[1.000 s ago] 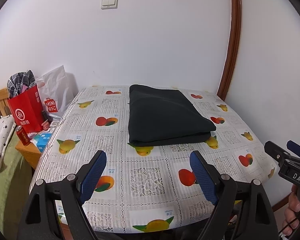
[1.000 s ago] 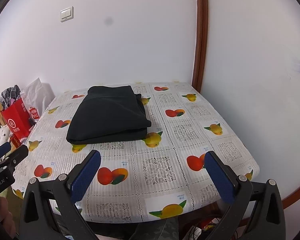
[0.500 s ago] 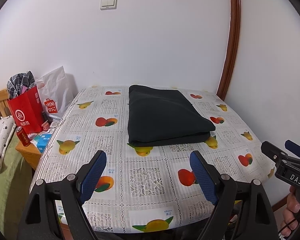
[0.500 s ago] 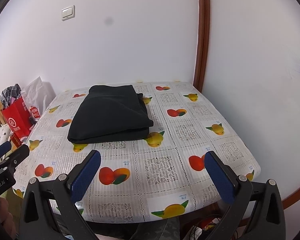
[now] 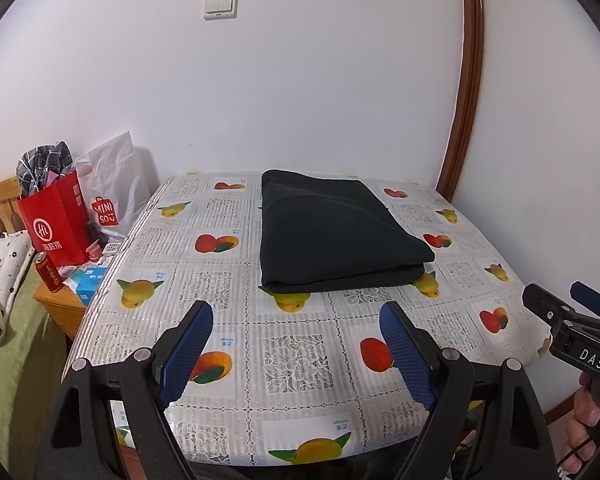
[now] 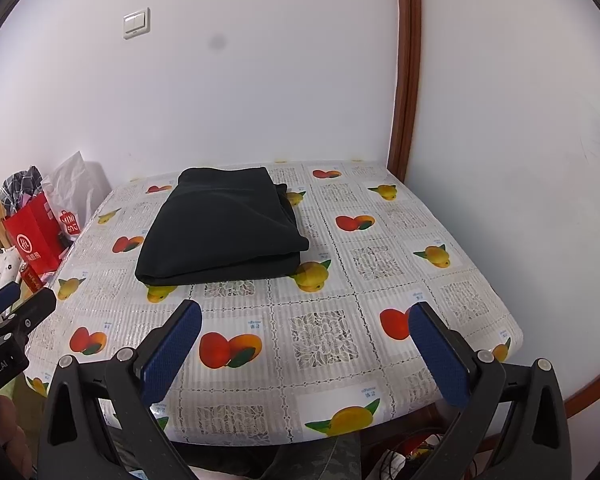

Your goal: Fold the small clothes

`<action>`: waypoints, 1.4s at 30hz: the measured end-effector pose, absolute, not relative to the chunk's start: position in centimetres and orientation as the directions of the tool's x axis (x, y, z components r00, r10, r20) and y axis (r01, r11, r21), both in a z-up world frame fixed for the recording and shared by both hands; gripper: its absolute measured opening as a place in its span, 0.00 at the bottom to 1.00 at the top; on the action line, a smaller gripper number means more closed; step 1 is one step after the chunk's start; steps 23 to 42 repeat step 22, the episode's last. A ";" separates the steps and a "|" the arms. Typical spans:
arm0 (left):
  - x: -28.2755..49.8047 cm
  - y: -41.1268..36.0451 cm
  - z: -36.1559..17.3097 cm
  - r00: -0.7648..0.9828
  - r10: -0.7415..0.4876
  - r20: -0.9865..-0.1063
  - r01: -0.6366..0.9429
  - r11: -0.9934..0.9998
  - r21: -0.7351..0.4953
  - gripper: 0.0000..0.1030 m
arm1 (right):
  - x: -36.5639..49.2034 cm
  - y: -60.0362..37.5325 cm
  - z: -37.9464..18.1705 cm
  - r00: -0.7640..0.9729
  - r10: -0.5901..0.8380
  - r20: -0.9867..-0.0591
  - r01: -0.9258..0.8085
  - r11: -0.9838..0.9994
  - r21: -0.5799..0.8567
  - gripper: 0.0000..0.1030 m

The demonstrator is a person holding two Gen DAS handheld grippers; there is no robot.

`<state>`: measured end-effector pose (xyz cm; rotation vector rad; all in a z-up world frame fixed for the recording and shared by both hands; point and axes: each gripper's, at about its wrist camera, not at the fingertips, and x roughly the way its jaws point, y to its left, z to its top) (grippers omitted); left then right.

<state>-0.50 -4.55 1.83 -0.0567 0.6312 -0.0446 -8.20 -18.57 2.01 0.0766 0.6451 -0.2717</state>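
A dark folded garment (image 5: 336, 232) (image 6: 224, 228) lies flat in a neat rectangle on the far half of the table, on the fruit-print tablecloth (image 5: 296, 356) (image 6: 320, 336). My left gripper (image 5: 296, 348) hovers over the near edge of the table, well short of the garment, its blue-padded jaws wide open with nothing between them. My right gripper (image 6: 304, 344) hangs likewise over the near edge, open and empty. The right gripper's tips (image 5: 560, 304) also show at the right edge of the left wrist view, held by a hand (image 5: 584, 420).
A red paper bag (image 5: 58, 220) and a white shopping bag (image 5: 108, 188) stand left of the table on a wooden nightstand (image 5: 60, 308) with a red can (image 5: 48, 272). White walls close in behind and on the right, with a brown wooden trim (image 5: 464, 80).
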 end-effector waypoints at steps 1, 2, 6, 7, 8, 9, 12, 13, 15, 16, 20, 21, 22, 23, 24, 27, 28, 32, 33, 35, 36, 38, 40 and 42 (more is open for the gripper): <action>-0.6 -4.5 1.8 0.807 -0.058 -0.587 0.024 0.998 -0.065 0.82 | -8.2 -18.6 2.0 0.765 -0.226 -0.603 0.273 0.962 -0.014 0.99; -0.6 -4.5 1.9 0.807 -0.057 -0.588 0.023 0.998 -0.065 0.82 | -8.2 -18.6 2.0 0.765 -0.225 -0.603 0.272 0.962 -0.013 0.99; -0.6 -4.5 1.9 0.808 -0.056 -0.587 0.022 0.998 -0.064 0.82 | -8.3 -18.4 2.0 0.769 -0.223 -0.600 0.269 0.963 -0.014 0.99; -0.5 -4.5 1.9 0.808 -0.055 -0.587 0.022 0.998 -0.064 0.82 | -8.4 -18.4 2.1 0.770 -0.222 -0.598 0.268 0.963 -0.013 0.99; -0.5 -4.4 1.9 0.808 -0.055 -0.587 0.021 0.998 -0.065 0.82 | -8.4 -18.4 2.1 0.770 -0.221 -0.598 0.267 0.964 -0.012 0.99; -0.5 -4.4 1.9 0.808 -0.055 -0.587 0.020 0.998 -0.066 0.82 | -8.4 -18.4 2.1 0.771 -0.221 -0.597 0.267 0.964 -0.012 0.99; -0.5 -4.2 1.8 0.808 -0.051 -0.587 0.015 0.998 -0.066 0.82 | -8.5 -18.5 2.3 0.774 -0.222 -0.593 0.269 0.963 -0.009 0.99; -0.5 -4.0 1.8 0.808 -0.050 -0.587 0.014 0.998 -0.066 0.82 | -8.6 -18.5 2.3 0.774 -0.224 -0.592 0.271 0.962 -0.009 0.99; -0.5 -4.0 1.8 0.808 -0.049 -0.587 0.014 0.998 -0.064 0.82 | -8.6 -18.6 2.4 0.778 -0.225 -0.587 0.271 0.963 -0.010 0.99; -0.5 -3.9 1.8 0.809 -0.046 -0.586 0.012 0.998 -0.062 0.82 | -8.6 -18.6 2.4 0.777 -0.225 -0.587 0.271 0.963 -0.011 0.99; -0.2 -3.6 1.7 0.811 -0.039 -0.583 0.006 0.998 -0.058 0.82 | -8.4 -18.8 2.3 0.776 -0.227 -0.588 0.275 0.961 -0.008 0.99; 0.0 -3.5 1.6 0.811 -0.038 -0.584 0.005 0.998 -0.057 0.82 | -8.3 -18.8 2.2 0.775 -0.227 -0.590 0.275 0.961 -0.008 0.99; 0.3 -3.4 1.5 0.810 -0.040 -0.585 0.008 0.998 -0.057 0.82 | -8.1 -18.8 2.1 0.774 -0.227 -0.591 0.276 0.961 -0.008 0.99; 0.3 -3.4 1.5 0.810 -0.040 -0.585 0.008 0.998 -0.057 0.82 | -8.1 -18.8 2.1 0.774 -0.227 -0.591 0.276 0.961 -0.008 0.99; 0.3 -3.4 1.5 0.810 -0.040 -0.585 0.008 0.998 -0.057 0.82 | -8.1 -18.8 2.1 0.774 -0.227 -0.591 0.276 0.961 -0.008 0.99; 0.3 -3.4 1.5 0.810 -0.040 -0.585 0.008 0.998 -0.057 0.82 | -8.1 -18.8 2.1 0.774 -0.227 -0.591 0.276 0.961 -0.008 0.99; 0.3 -3.4 1.5 0.810 -0.040 -0.585 0.008 0.998 -0.057 0.82 | -8.1 -18.8 2.1 0.774 -0.227 -0.591 0.276 0.961 -0.008 0.99; 0.3 -3.4 1.5 0.810 -0.040 -0.585 0.008 0.998 -0.057 0.82 | -8.1 -18.8 2.1 0.774 -0.227 -0.591 0.276 0.961 -0.008 0.99; 0.3 -3.4 1.5 0.810 -0.040 -0.585 0.008 0.998 -0.057 0.82 | -8.1 -18.8 2.1 0.774 -0.227 -0.591 0.276 0.961 -0.008 0.99; 0.3 -3.4 1.5 0.810 -0.040 -0.585 0.008 0.998 -0.057 0.82 | -8.1 -18.8 2.1 0.774 -0.227 -0.591 0.276 0.961 -0.008 0.99; 0.3 -3.4 1.5 0.810 -0.040 -0.585 0.008 0.998 -0.057 0.82 | -8.1 -18.8 2.1 0.774 -0.227 -0.591 0.276 0.961 -0.008 0.99; 0.3 -3.4 1.5 0.810 -0.040 -0.585 0.008 0.998 -0.057 0.82 | -8.1 -18.8 2.1 0.774 -0.227 -0.591 0.276 0.961 -0.008 0.99; 0.3 -3.4 1.5 0.810 -0.040 -0.585 0.008 0.998 -0.057 0.82 | -8.1 -18.8 2.1 0.774 -0.227 -0.591 0.276 0.961 -0.008 0.99; 0.3 -3.4 1.5 0.810 -0.040 -0.585 0.008 0.998 -0.057 0.82 | -8.1 -18.8 2.1 0.774 -0.227 -0.591 0.276 0.961 -0.008 0.99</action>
